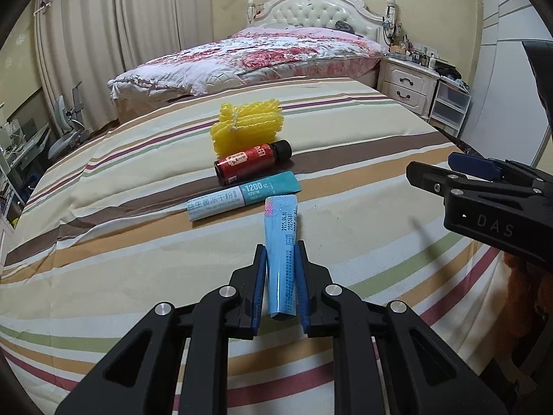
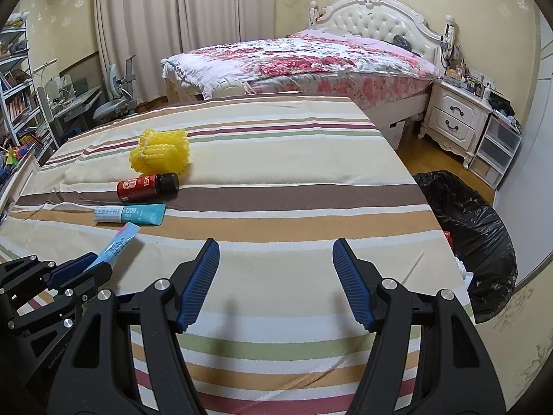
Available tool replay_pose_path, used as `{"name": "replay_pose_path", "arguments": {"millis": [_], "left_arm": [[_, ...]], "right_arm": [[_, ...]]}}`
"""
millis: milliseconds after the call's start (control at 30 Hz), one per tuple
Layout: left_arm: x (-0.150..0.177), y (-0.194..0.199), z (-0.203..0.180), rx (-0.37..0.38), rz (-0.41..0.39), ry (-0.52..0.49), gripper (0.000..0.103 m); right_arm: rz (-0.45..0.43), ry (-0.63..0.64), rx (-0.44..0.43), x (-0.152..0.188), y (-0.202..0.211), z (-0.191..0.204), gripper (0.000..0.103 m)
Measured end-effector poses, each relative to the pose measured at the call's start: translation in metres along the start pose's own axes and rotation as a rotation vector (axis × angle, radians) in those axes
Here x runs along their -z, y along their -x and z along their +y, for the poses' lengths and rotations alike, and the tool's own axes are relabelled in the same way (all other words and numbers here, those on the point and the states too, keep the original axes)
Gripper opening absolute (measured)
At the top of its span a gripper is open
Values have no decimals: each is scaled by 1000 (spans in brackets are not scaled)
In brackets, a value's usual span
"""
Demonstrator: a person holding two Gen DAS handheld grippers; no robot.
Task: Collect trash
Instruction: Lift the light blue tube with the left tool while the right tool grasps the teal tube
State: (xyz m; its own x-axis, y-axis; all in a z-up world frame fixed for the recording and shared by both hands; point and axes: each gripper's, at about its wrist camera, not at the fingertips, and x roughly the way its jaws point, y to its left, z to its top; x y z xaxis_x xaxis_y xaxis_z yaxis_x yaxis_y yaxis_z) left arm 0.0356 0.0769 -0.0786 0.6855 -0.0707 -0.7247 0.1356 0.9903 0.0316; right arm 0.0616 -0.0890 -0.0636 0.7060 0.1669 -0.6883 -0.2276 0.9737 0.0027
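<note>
Trash is partly gathered, I judge: left tongs point(image 1: 280, 259) clamp a blue sachet point(image 1: 281, 259) above the striped surface point(image 1: 345, 180), while a teal sachet point(image 1: 242, 197), red bottle point(image 1: 250, 163) and yellow net point(image 1: 247, 124) lie there uncollected. Right tongs point(image 2: 276, 273) stand apart, empty. Only the right view shows the black-lined bin point(image 2: 477, 228).

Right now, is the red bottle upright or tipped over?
Tipped over: the red bottle lies on its side on the striped cloth, black cap on.
</note>
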Motion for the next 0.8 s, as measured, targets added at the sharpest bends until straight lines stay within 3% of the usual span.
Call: {"name": "replay_pose_path", "arguments": {"millis": [333, 800], "left_arm": [[4, -2, 40, -98, 35, 87, 17], [1, -11, 63, -113, 56, 151, 18]], "right_arm": [[25, 52, -56, -5, -10, 27, 67], [72, 110, -106, -35, -47, 67, 67]]}}
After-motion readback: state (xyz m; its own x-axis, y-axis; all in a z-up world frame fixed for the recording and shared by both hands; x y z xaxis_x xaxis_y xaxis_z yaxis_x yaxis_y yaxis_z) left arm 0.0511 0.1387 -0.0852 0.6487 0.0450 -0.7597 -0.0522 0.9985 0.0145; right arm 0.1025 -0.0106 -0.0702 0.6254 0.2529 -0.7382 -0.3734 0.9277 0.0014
